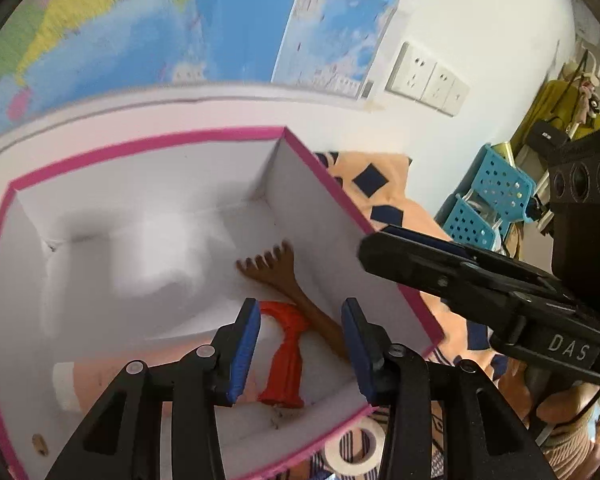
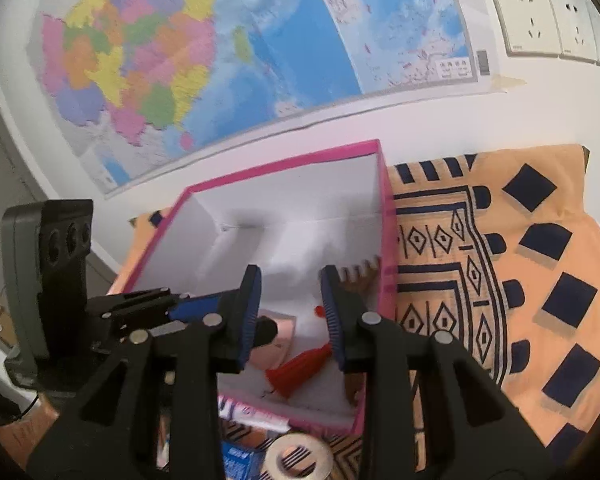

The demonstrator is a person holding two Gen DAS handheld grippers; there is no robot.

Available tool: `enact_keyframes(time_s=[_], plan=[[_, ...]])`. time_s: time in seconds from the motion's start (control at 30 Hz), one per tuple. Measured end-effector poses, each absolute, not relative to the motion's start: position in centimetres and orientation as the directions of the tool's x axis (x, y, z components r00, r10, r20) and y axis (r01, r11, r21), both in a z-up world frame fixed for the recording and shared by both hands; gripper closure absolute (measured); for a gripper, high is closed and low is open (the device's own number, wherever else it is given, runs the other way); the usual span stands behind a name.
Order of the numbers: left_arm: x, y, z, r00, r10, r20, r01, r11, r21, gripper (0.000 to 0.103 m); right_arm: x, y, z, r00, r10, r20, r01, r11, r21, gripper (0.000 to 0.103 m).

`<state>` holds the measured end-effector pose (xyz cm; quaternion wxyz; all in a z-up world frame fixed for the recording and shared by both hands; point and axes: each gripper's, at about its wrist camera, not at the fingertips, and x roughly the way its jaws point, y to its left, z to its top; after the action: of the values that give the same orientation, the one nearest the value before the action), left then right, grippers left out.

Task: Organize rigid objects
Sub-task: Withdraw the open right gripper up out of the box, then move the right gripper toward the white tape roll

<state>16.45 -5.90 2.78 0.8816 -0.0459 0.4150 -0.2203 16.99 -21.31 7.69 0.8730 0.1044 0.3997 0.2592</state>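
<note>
A white box with a pink rim (image 1: 140, 144) (image 2: 284, 160) lies open on a patterned cloth. Inside lie a brown wooden back scratcher (image 1: 278, 270) (image 2: 360, 272), a red tassel (image 1: 286, 360) (image 2: 296, 368) and a pinkish tube with a white cap (image 1: 66, 386). My left gripper (image 1: 300, 308) hovers over the box's near right part, open, with nothing between its blue pads; the tassel lies below the gap. My right gripper (image 2: 291, 276) is also open and empty above the box. In the left wrist view the right gripper (image 1: 380, 248) reaches in over the right wall.
An orange cloth with dark blue patterns (image 2: 500, 280) covers the surface right of the box. A white tape roll (image 1: 356, 448) (image 2: 298, 456) and a blue packet (image 2: 240, 460) lie at the box's near edge. Blue perforated baskets (image 1: 488, 200) stand far right. A wall map hangs behind.
</note>
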Motion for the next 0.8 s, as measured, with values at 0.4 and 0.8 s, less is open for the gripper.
enact_keyframes(time_s=[0.4, 0.8], plan=[[8.9, -3.0, 5.5, 0.647, -0.427, -0.631, 0.368, 0.900, -0.232, 0.053, 9.5, -23.0, 10.1, 0.541, 0.638, -0.548, -0.461, 0.770, 0.441, 0.061], [4.4, -0.7, 1.8, 0.605, -0.425, -0.674, 0.312, 0.905, -0.291, 0.053, 5.0, -24.9, 5.8, 0.482, 0.624, -0.615, -0.403, 0.782, 0.476, 0.061]])
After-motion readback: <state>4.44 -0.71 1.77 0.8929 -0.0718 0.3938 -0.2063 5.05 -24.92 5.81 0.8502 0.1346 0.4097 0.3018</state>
